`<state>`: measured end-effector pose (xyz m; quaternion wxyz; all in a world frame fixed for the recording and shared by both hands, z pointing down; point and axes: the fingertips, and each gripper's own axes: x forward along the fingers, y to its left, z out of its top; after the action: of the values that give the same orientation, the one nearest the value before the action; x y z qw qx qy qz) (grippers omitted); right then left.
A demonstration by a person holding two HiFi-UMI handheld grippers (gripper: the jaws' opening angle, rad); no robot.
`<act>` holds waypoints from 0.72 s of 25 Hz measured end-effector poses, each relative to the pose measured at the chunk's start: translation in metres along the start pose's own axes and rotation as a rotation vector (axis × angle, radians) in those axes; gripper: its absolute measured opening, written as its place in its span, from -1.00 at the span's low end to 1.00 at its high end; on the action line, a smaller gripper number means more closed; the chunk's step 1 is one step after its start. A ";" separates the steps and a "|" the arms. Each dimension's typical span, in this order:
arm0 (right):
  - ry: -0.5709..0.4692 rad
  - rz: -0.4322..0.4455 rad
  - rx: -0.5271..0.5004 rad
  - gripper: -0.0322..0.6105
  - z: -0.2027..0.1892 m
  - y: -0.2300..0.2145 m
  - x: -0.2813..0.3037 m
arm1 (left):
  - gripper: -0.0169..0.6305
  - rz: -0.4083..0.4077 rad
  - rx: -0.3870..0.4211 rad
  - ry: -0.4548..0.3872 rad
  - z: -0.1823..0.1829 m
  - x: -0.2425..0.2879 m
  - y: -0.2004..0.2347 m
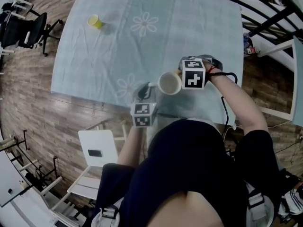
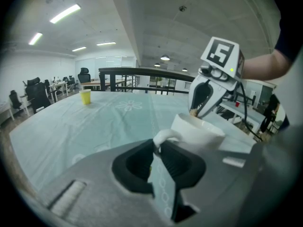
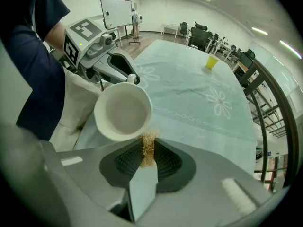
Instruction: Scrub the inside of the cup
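Near table's (image 1: 142, 46) front edge | cup (image 1: 169, 83): white, plain, loop-handled

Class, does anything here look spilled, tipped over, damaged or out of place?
Nothing stands out. The white cup is held by its handle in the left gripper, empty and intact; the yellow cup stands upright on the tablecloth.

Bright, even light falls from ceiling strip lamps (image 2: 64, 13), so shadows on the pale table (image 1: 118, 46) are faint and soft. Every view bulges fisheye-style, the two gripper views with dark rounded corners, and the grey bodies of the left tool (image 2: 157, 145) and right tool (image 3: 147, 145) blur near the lens.
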<state>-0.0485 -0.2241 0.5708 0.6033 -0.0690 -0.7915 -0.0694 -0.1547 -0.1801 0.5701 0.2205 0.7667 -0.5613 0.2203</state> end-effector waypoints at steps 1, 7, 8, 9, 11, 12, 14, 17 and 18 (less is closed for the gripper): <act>-0.006 -0.003 0.005 -0.68 0.002 -0.003 0.000 | -0.80 0.000 0.002 0.000 0.001 0.000 0.000; -0.031 -0.012 0.010 -0.68 0.020 -0.016 0.000 | -0.81 0.004 0.016 -0.003 0.004 0.003 0.001; -0.035 -0.013 0.008 -0.68 0.024 -0.017 0.000 | -0.81 0.005 0.017 -0.004 0.004 0.003 0.001; -0.038 -0.014 0.004 -0.68 0.028 -0.018 0.000 | -0.81 0.005 0.017 -0.004 0.004 0.003 0.002; -0.040 -0.016 -0.005 -0.68 0.033 -0.020 0.000 | -0.81 0.007 0.015 -0.001 0.004 0.003 0.003; -0.040 -0.018 -0.010 -0.68 0.035 -0.020 0.000 | -0.81 0.007 0.013 0.000 0.004 0.003 0.003; -0.044 -0.019 -0.017 -0.68 0.040 -0.021 -0.002 | -0.81 0.008 0.009 0.000 0.005 0.002 0.002; -0.055 -0.019 -0.023 -0.68 0.046 -0.022 -0.004 | -0.81 0.008 0.010 -0.001 0.006 0.001 0.002; -0.058 -0.019 -0.026 -0.68 0.049 -0.023 -0.004 | -0.81 0.008 0.010 -0.001 0.005 0.001 0.002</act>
<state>-0.0981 -0.2370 0.5535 0.5786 -0.0714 -0.8082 -0.0833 -0.1561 -0.1851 0.5667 0.2155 0.7655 -0.5635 0.2237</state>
